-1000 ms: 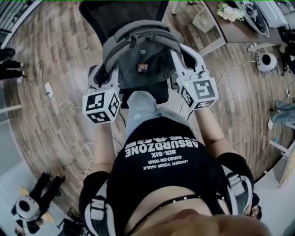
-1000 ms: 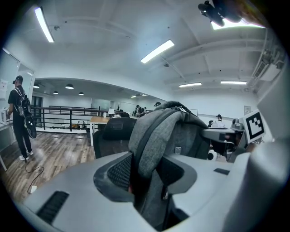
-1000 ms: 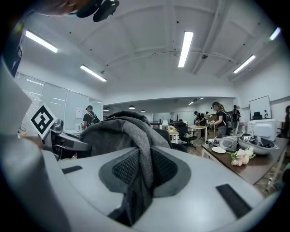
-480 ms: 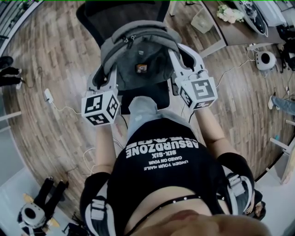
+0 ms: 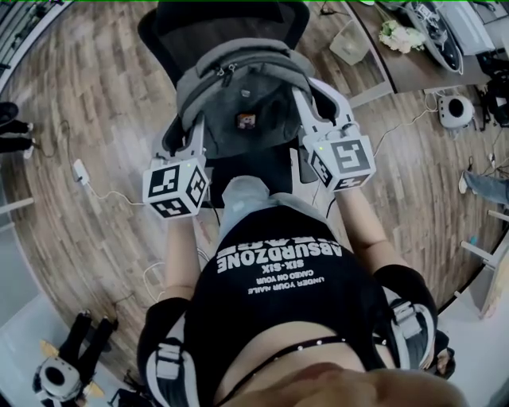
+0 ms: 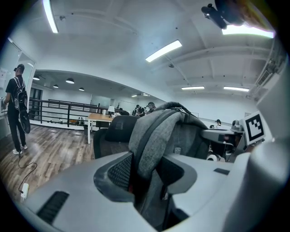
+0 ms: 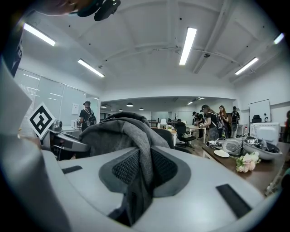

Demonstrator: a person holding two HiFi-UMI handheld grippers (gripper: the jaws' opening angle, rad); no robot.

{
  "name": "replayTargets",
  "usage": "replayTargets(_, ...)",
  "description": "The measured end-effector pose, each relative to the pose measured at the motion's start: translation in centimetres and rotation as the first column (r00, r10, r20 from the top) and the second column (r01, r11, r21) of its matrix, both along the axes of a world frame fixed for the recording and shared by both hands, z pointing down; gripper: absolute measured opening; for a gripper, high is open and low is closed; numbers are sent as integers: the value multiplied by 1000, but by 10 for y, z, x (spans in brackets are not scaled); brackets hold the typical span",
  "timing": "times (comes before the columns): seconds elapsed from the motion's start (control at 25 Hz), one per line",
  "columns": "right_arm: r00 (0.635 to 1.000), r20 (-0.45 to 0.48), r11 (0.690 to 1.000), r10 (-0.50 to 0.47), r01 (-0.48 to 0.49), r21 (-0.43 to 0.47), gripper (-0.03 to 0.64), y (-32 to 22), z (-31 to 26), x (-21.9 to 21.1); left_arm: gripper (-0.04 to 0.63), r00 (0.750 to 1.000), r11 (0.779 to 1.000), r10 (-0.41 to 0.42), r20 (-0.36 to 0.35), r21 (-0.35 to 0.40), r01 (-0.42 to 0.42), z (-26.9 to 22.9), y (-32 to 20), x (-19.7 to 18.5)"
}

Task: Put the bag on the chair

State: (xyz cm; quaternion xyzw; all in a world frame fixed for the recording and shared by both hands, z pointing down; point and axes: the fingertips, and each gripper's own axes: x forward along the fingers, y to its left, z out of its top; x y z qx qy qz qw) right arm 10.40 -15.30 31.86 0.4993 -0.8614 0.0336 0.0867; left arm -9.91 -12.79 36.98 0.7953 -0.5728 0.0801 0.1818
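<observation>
A grey backpack (image 5: 242,103) hangs over the seat of a black office chair (image 5: 227,24), at twelve o'clock from the person. Left tongs (image 6: 144,170) at its nine o'clock and right tongs (image 7: 141,167) at three o'clock each pinch its fabric. Lowering and letting go appear to remain.

The bag (image 5: 241,89) covers most of the chair (image 5: 231,24) seat; the backrest's far edge runs out of the head view.
</observation>
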Motion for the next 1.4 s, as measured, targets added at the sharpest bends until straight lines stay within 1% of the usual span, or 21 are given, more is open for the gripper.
replayTargets(0.24, 1000, 10, 1000, 17, -17, -21, 80, -41, 4, -17, 153, 1000, 1000, 4, 9, -1, -4, 2, -45, -18)
replayTargets(0.6, 999, 21, 999, 24, -24, -39, 80, -64, 24, -23, 152, 1000, 1000, 11, 0, -27, -11, 24, -68, -24)
replayTargets(0.76, 1000, 18, 998, 18, -17, -64, 80, -83, 33, -28, 152, 1000, 999, 5, 3, -43, -5, 33, -86, -29)
replayTargets(1.12, 1000, 13, 997, 11, -10, -82, 81, -121, 47, -50, 152, 1000, 999, 0, 0, -50, 0, 47, -121, -51)
replayTargets(1.4, 1000, 7, 993, 20, -19, -113, 81, -142, 65, -53, 152, 1000, 997, 3, -4, -74, -3, 65, -141, -54)
